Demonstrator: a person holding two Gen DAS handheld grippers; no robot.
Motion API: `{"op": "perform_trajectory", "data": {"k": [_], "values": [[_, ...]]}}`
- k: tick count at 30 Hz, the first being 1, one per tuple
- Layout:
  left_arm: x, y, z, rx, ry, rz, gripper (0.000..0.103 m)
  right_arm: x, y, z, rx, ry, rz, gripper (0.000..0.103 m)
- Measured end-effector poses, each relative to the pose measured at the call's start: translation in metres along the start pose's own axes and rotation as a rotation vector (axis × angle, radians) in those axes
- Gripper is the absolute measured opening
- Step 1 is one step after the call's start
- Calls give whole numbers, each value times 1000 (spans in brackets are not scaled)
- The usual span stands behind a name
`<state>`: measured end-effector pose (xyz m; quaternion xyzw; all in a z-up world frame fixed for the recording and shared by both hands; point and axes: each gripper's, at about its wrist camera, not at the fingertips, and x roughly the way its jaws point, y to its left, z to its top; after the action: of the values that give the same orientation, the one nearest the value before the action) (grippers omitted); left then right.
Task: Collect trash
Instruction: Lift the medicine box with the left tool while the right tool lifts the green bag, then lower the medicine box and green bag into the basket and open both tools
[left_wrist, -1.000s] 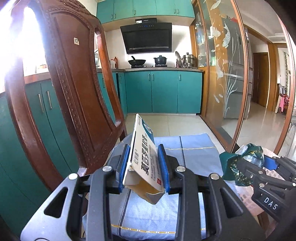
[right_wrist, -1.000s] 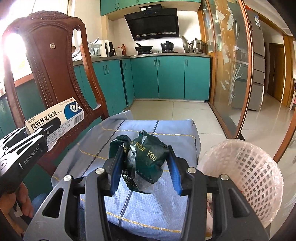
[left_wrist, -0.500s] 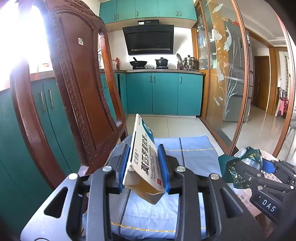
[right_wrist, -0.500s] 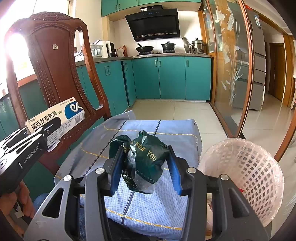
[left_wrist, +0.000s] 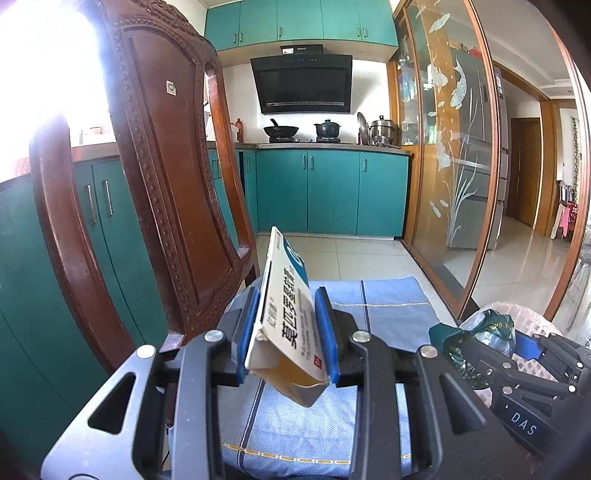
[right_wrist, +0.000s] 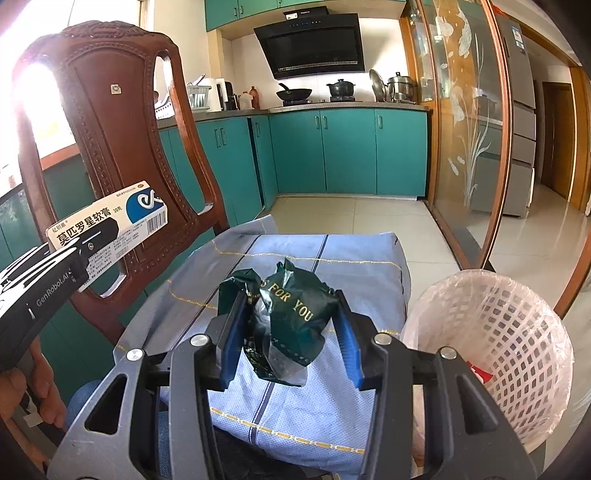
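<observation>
Left gripper (left_wrist: 287, 334) clamped on a white medicine box (left_wrist: 290, 321); right gripper (right_wrist: 290, 338) clamped on a crumpled green wrapper (right_wrist: 291, 314). Lined pink basket (right_wrist: 517, 332) just right of it, contents possibly red scrap.

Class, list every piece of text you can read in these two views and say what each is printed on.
"莫匹罗星软膏", "20克": box in left gripper.
"FOR YOU": green wrapper in right gripper.
"GenRobot.AI": left gripper's side.
"DAS": right gripper's side.
Box's fine print, barcode digits and hood label: too small.
</observation>
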<state>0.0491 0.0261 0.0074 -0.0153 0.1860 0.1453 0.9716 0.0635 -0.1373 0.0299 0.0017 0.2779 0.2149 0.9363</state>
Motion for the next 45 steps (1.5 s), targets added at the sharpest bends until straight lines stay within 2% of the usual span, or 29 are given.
{"op": "perform_trajectory", "data": {"k": [7, 10, 14, 19, 24, 28, 36, 45], "values": [[7, -7, 2, 16, 22, -6, 32, 4, -4, 1, 7, 5, -14, 45], [10, -18, 5, 32, 41, -46, 32, -4, -16, 4, 23, -23, -47, 45], [16, -55, 8, 65, 58, -193, 32, -17, -55, 3, 61, -39, -145, 45], [27, -122, 7, 117, 83, -414, 31, -42, -119, -11, 144, -37, -284, 45], [32, -188, -1, 178, 113, -553, 31, -69, -171, -26, 242, -35, -374, 45], [32, -222, -12, 212, 136, -621, 32, -77, -186, -32, 262, -33, -397, 45], [50, -244, -23, 240, 194, -651, 31, -77, -202, -40, 298, -23, -423, 45], [57, -222, -22, 194, 212, -604, 32, -57, -186, -35, 238, 12, -424, 45]]}}
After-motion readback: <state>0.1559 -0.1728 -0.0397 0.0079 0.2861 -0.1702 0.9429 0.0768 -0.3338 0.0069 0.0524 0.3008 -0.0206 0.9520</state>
